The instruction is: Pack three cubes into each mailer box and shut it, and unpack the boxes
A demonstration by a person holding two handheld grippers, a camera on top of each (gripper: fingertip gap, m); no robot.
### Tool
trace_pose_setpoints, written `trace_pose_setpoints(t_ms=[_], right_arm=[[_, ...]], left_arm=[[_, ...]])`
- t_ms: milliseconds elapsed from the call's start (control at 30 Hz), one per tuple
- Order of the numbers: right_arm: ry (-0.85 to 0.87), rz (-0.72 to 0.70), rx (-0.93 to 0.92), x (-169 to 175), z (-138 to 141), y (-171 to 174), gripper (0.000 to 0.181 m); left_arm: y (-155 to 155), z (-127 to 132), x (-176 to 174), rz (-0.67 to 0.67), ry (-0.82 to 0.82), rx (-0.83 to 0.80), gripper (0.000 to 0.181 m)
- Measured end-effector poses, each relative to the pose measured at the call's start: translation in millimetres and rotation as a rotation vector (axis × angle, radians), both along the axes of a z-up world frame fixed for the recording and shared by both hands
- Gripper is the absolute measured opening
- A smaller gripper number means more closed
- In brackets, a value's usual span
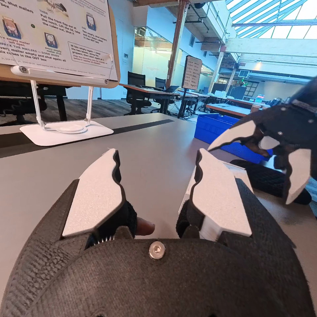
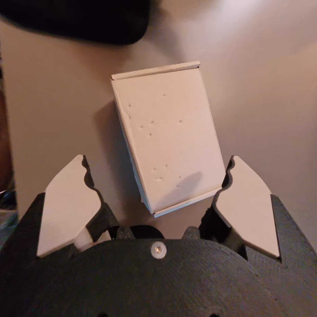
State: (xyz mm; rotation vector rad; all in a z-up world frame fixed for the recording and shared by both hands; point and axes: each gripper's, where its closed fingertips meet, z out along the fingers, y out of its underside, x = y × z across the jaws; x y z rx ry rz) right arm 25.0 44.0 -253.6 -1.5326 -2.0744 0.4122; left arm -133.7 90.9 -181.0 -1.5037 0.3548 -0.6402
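A white mailer box lies shut and flat on the grey table, its lid dented with small marks. My right gripper hovers over it, open and empty, with the box's near end between its fingers. In the left wrist view the box is mostly hidden behind my left gripper's right finger. My left gripper is open and empty, low over the table just left of the box. The right gripper shows there too, open above the box. No cubes are in view.
A blue bin stands at the table's far right. A black pad lies behind the box and also shows in the right wrist view. A white stand holding an instruction sheet is at the far left. The grey table spreads ahead.
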Motion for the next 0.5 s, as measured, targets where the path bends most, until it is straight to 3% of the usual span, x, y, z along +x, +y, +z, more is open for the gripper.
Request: trace_pose_setpoints(t_ms=[200,500], right_arm=[[-0.164,0.110,-0.008,-14.3,-6.4,22.9,0.146],[-0.340,0.220,-0.032,-28.3,-32.3,19.3,0.146]], left_arm=[[-2.5,0.7,4.7,-0.017,0.027,0.024,0.086],[0.3,-5.5,4.5,0.012,0.093,0.024,0.086]])
